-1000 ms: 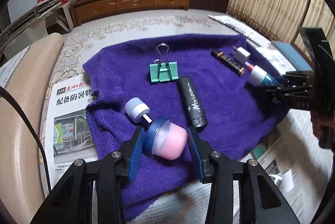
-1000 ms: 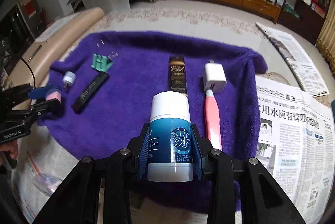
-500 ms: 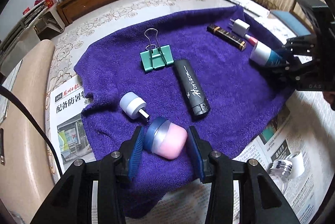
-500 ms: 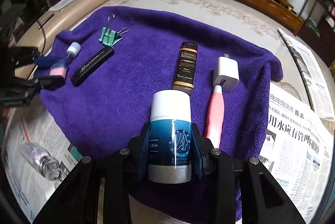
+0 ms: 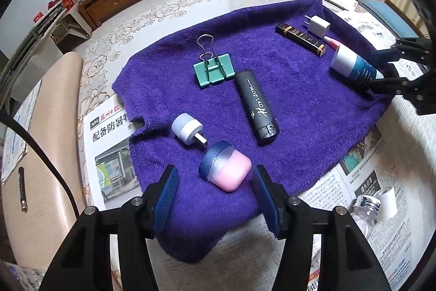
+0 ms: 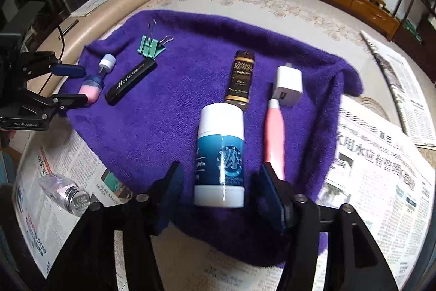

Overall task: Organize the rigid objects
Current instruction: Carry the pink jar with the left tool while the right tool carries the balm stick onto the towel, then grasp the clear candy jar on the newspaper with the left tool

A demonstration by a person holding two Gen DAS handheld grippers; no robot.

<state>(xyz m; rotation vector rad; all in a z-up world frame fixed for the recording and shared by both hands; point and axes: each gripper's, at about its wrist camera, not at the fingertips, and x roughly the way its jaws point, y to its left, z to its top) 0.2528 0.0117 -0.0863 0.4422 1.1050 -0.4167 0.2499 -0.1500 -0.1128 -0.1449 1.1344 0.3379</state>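
A purple towel [image 5: 299, 106] holds the objects. My left gripper [image 5: 215, 187] is open, its jaws on either side of a pink jar with a blue lid [image 5: 224, 169] lying on the towel, not touching it. My right gripper [image 6: 220, 182] is open around a blue-and-white balm stick [image 6: 220, 155] lying on the towel. Also on the towel are a small white-and-grey plug [image 5: 186, 129], a black Horizon case [image 5: 256, 106], a green binder clip [image 5: 214, 70], a dark brown tube [image 6: 241, 80], a white charger [image 6: 288, 85] and a pink pen [image 6: 275, 133].
Newspapers [image 6: 381, 168] lie under and around the towel. A small glass bottle with a metal cap [image 6: 65, 194] lies on the newspaper at the near edge, next to a white cap [image 5: 385, 198]. A beige cushion [image 5: 35, 155] borders the left side.
Both grippers have opened. The pink jar and the balm stick have been let go and now lie on the towel between the spread jaws.
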